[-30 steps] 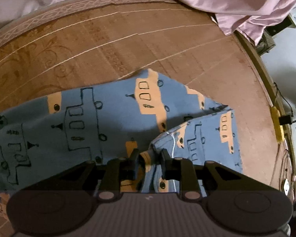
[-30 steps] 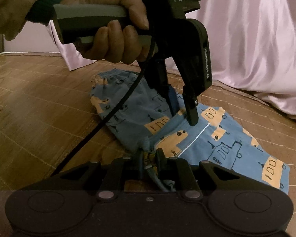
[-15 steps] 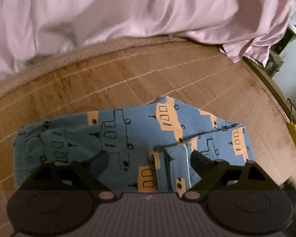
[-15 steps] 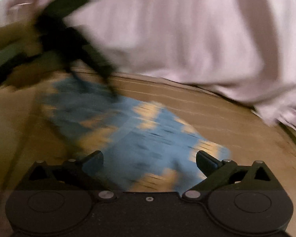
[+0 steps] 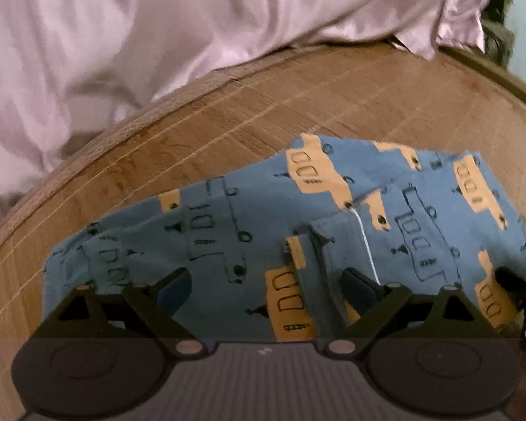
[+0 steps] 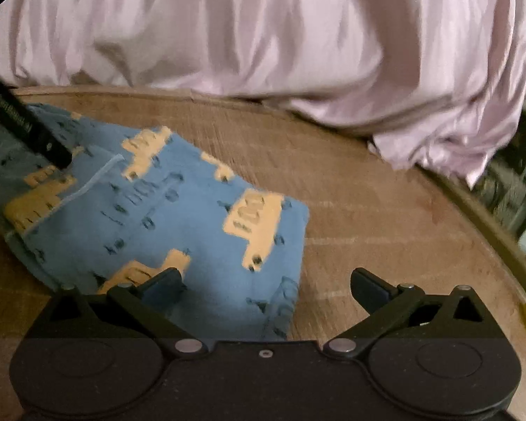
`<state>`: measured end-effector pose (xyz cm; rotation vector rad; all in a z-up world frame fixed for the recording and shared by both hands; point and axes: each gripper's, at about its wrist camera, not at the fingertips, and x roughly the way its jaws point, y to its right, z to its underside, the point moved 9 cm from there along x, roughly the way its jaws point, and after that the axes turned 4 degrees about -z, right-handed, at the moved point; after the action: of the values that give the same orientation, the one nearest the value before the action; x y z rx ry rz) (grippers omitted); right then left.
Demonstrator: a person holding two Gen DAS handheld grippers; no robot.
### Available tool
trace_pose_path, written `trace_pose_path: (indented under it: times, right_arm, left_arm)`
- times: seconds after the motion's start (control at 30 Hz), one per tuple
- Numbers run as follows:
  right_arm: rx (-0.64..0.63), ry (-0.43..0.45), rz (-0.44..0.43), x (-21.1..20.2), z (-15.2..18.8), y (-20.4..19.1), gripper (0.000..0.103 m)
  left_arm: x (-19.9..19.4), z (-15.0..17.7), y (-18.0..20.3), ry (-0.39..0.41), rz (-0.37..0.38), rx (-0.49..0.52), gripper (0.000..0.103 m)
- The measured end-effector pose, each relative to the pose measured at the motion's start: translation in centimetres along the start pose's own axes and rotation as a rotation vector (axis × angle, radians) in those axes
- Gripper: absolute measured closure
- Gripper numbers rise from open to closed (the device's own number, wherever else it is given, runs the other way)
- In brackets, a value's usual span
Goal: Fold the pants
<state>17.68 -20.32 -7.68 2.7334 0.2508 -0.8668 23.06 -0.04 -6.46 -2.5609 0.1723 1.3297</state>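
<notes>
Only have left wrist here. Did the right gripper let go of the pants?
Observer: Yes. The right gripper is open; its jaws have just been opening, nothing between them.
Operator: Where is it?
Observer: At the folded end of the pants: one finger over cloth, the other over the bare mat.
Operator: Is mine visible from there?
Observer: One finger of the left gripper, over the pants; its jaws have also just been opening, empty.

Blue pants (image 5: pixel 249 245) printed with orange vehicles lie folded flat on the woven mat (image 5: pixel 298 98).
</notes>
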Motion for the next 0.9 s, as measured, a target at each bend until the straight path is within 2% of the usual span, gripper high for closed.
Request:
trace_pose_path:
  times: [0.07,0.13,0.2,0.27,0.3,0.33,0.47,0.53,0.6,0.77,0.83,0.9]
  right_arm:
    - [0.010,0.054,-0.042,-0.9,-1.0,-1.1,0.001]
    - [0.009,0.094,-0.088,-1.5,-1.9,-2.4,0.001]
    - [-0.008,0.122,-0.129,-2.0,-2.4,-3.9,0.001]
    - [-0.037,0.137,-0.159,-2.2,-2.7,-5.4,0.001]
    - [-0.055,0.143,-0.170,-2.2,-2.9,-6.1,0.001]
    - [-0.076,0.146,-0.182,-2.1,-3.2,-6.9,0.001]
    - [-0.116,0.157,-0.211,-2.4,-3.6,-8.7,0.001]
    - [-0.120,0.155,-0.218,-2.5,-3.5,-9.1,0.001]
    - [-0.126,0.148,-0.213,-2.4,-3.2,-9.3,0.001]
    - [-0.078,0.150,-0.208,-1.4,-3.4,-9.2,0.001]
    - [-0.069,0.132,-0.214,-0.6,-3.2,-9.5,0.001]
    - [-0.082,0.114,-0.214,-0.1,-2.6,-9.9,0.001]
  left_arm:
    - [-1.3,0.1,-1.5,0.043,-0.001,-0.065,0.007]
    - [-2.9,0.5,-3.4,0.116,-0.005,-0.145,0.001]
    - [-5.0,1.6,-6.1,0.218,-0.069,-0.252,0.000]
    - [-6.9,3.6,-9.3,0.295,-0.172,-0.372,0.000]
    - [-7.3,4.6,-10.6,0.304,-0.192,-0.425,0.002]
    - [-7.5,5.5,-11.7,0.303,-0.198,-0.476,0.008]
    - [-6.3,9.3,-16.2,0.220,-0.212,-0.735,0.018]
    - [-5.7,10.6,-17.7,0.198,-0.195,-0.839,0.022]
    - [-5.2,10.9,-18.3,0.185,-0.175,-0.877,0.028]
    - [-4.1,10.0,-17.4,0.164,-0.106,-0.859,0.047]
    - [-3.7,9.3,-16.7,0.164,-0.103,-0.834,0.077]
    - [-3.6,8.4,-15.8,0.167,-0.135,-0.752,0.079]
